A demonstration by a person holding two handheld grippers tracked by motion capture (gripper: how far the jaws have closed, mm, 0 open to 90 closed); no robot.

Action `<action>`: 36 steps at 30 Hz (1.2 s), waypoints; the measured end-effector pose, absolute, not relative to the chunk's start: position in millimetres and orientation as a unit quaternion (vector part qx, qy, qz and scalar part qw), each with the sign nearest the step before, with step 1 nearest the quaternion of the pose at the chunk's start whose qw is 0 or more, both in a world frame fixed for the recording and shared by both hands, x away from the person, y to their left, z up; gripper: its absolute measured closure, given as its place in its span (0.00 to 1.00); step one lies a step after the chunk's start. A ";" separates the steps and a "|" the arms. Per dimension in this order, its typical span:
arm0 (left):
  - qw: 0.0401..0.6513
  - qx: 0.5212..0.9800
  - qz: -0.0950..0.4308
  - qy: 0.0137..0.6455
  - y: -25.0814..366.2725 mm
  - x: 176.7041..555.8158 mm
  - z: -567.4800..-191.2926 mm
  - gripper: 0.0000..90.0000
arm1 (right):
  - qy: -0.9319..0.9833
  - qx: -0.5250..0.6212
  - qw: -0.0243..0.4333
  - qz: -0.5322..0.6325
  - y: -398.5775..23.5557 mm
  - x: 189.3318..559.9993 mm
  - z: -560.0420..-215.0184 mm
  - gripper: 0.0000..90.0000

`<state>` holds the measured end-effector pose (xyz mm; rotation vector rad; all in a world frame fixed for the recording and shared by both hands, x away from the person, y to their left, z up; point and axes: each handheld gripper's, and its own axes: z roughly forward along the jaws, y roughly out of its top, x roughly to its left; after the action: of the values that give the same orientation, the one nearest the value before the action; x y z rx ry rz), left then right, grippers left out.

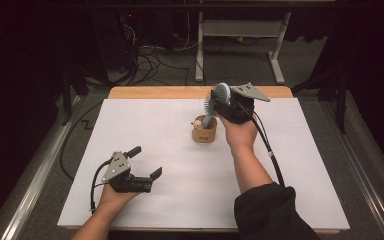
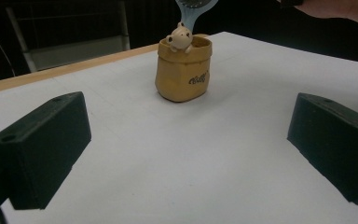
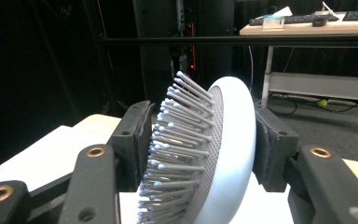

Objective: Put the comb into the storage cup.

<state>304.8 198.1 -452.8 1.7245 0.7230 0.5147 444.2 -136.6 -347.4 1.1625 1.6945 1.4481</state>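
Hairbrush (image 3: pixel 223 154): smooth pale-blue plastic back with a slight sheen; grey textured cushion, thin plastic bristles with rounded tips. Holder (image 2: pixel 182 70): tan, matt, shaped like a creased paper sack, probably ceramic or resin. Bench (image 1: pixel 190 92): light wood edge under a matt white sheet (image 1: pixel 195 170). Right gripper (image 3: pixel 200 140): matt black plastic jaws, brass-coloured inserts.

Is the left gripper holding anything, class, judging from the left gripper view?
No: the left gripper has its jaws wide apart over the bare white table, with nothing between them.
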 end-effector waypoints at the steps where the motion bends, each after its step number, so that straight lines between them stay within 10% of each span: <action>1: 0.565 0.733 0.219 0.307 198.1 304.8 -452.7 0.00 | 0.641 0.440 0.309 0.547 -137.0 444.3 -347.3 0.52; 36: 0.567 0.731 0.220 0.308 199.2 305.0 -452.4 0.00 | 0.663 0.445 0.295 0.526 -148.2 448.9 -356.0 0.25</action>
<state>305.0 199.2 -452.4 1.7176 0.7247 0.5181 448.9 -148.2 -356.0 1.1845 1.7637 1.3988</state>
